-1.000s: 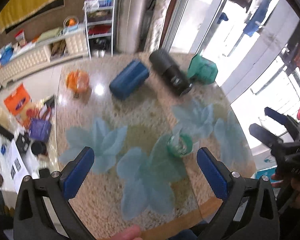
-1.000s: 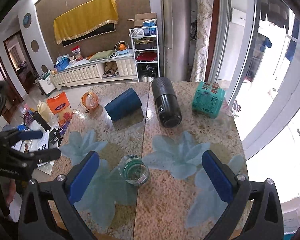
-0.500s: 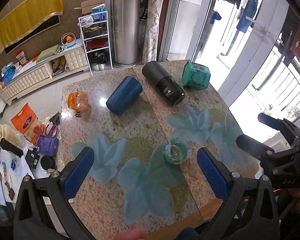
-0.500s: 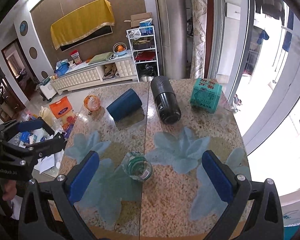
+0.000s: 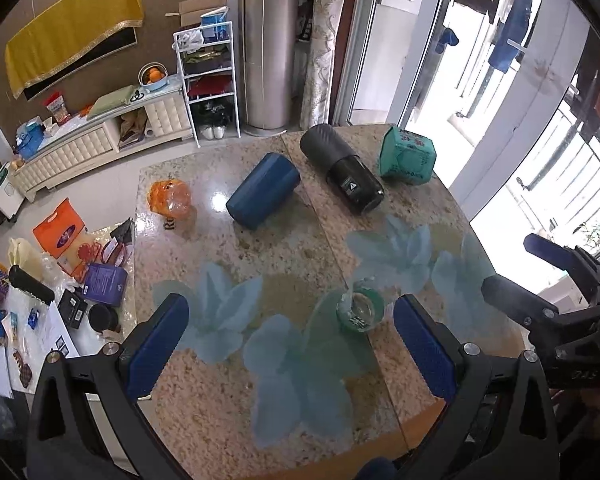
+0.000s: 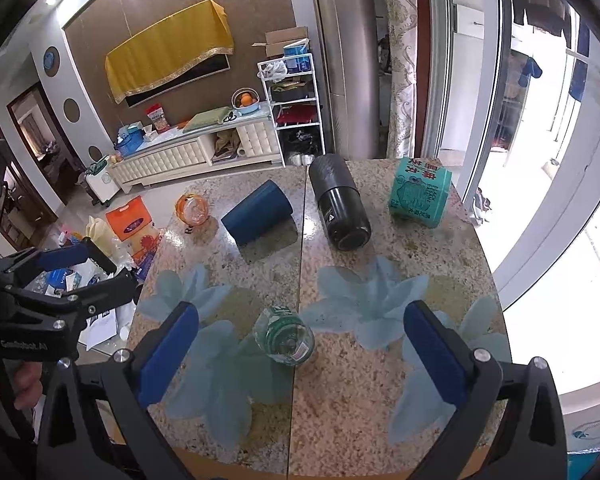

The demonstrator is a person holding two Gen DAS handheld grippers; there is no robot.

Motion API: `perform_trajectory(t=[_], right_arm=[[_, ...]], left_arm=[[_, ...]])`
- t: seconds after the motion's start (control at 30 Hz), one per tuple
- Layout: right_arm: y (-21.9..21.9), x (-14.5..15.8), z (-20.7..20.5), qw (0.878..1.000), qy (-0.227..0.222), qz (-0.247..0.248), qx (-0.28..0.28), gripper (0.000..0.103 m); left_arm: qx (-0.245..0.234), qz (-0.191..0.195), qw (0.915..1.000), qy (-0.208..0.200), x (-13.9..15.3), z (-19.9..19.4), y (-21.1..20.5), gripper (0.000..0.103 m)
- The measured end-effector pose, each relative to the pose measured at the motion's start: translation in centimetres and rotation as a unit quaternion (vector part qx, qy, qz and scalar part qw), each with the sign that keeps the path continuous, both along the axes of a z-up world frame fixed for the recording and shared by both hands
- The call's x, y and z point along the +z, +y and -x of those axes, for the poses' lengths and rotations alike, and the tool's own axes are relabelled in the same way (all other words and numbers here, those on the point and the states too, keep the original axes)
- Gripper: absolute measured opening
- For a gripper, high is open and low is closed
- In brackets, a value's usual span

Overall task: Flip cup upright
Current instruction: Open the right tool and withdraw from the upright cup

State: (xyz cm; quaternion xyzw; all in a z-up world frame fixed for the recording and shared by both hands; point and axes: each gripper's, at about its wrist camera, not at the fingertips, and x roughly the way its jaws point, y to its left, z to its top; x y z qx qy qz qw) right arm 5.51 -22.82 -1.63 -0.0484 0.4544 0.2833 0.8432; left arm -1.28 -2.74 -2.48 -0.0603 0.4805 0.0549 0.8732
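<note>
A dark blue cup [image 5: 263,191] lies on its side at the back of the granite table [image 5: 284,248]; it also shows in the right wrist view [image 6: 257,213]. A black cup [image 5: 341,174] lies on its side to its right, also seen in the right wrist view [image 6: 339,201]. A small clear glass with a green band [image 5: 359,311] stands near the front, between the grippers [image 6: 284,336]. My left gripper [image 5: 290,344] is open and empty, high above the table's front. My right gripper [image 6: 300,356] is open and empty, also held high.
A teal tissue pack [image 5: 407,157] sits at the back right and an orange plastic container [image 5: 169,199] at the back left. The floor left of the table is littered with bags and boxes [image 5: 64,240]. A glass door [image 6: 540,160] is on the right.
Both grippers have risen and pulled back from the table, so more of the room shows. The cups and glass have not moved.
</note>
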Motion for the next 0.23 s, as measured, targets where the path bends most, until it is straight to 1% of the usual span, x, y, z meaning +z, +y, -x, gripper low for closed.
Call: perform_trajectory(t=[0.1, 0.23], right_arm=[[0.04, 0.01, 0.05, 1.000, 0.000, -0.001, 0.001, 0.103], [0.08, -0.03, 0.09, 1.000, 0.002, -0.001, 0.000, 0.103]], left_arm=[[0.002, 0.001, 1.0000, 0.001, -0.09, 0.04, 0.11, 0.103], [0.013, -0.007, 0.9999, -0.001, 0.03, 0.08, 0.39, 0.103]])
